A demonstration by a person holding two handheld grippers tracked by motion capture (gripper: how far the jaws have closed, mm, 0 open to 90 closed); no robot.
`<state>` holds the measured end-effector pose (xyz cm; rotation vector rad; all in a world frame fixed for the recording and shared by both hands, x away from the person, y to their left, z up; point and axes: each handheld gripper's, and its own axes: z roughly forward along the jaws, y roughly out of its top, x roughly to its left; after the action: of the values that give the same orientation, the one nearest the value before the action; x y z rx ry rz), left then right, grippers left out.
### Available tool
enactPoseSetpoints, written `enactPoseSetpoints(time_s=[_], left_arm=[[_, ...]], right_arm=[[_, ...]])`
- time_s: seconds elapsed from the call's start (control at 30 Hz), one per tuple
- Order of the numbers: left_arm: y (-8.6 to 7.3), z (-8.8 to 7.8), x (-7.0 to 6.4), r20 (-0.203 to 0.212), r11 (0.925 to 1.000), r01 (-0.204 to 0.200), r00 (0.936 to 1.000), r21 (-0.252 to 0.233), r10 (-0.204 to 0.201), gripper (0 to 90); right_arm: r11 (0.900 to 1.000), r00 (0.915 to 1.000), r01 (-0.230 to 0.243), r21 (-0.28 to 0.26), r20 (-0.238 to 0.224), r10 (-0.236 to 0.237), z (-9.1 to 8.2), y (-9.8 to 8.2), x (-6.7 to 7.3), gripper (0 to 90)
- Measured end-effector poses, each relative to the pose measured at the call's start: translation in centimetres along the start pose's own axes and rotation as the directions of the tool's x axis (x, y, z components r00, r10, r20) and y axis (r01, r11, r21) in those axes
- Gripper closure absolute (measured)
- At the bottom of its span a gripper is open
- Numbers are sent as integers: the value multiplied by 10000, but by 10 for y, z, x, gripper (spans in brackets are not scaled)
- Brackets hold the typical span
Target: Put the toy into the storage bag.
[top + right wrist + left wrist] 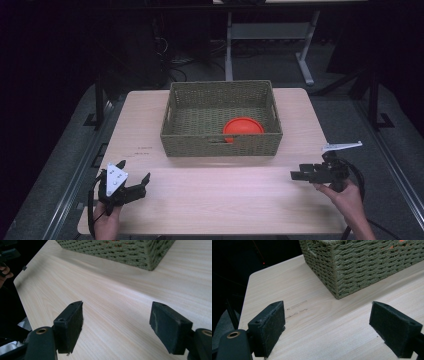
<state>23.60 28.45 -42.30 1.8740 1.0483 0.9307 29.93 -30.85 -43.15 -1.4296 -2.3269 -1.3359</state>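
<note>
A woven basket (221,143) is set on a pale wooden table (215,200), its long axis running side to side across the table and its open top facing up. An orange dish (243,125) is seen lying inside it, against the near wall toward the right end.

The left gripper (133,179) is held low at the near left corner, its jaws spread wide with nothing between them. In the left gripper view, a corner of the basket (362,265) is seen ahead of the jaws, well apart from them, above bare wood.

The right gripper (297,175) is held at the near right edge, jaws likewise spread and empty. In the right gripper view, the basket (120,250) lies well beyond the jaws.
</note>
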Motion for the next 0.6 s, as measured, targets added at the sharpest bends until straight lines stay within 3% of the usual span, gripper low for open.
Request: enactPoseSetpoints(time_s=[0.47,0.6], left_arm=[[0,0,-1,19,10000,45,10000,5,-45,127],[0,1,-1,43,10000,69,10000,3,-69,127]], right_arm=[[9994,9995,-303,-184,-87,301,-1,-29,-1,255],[9995,10000,-65,-294,52,66,3,-40,5,250]])
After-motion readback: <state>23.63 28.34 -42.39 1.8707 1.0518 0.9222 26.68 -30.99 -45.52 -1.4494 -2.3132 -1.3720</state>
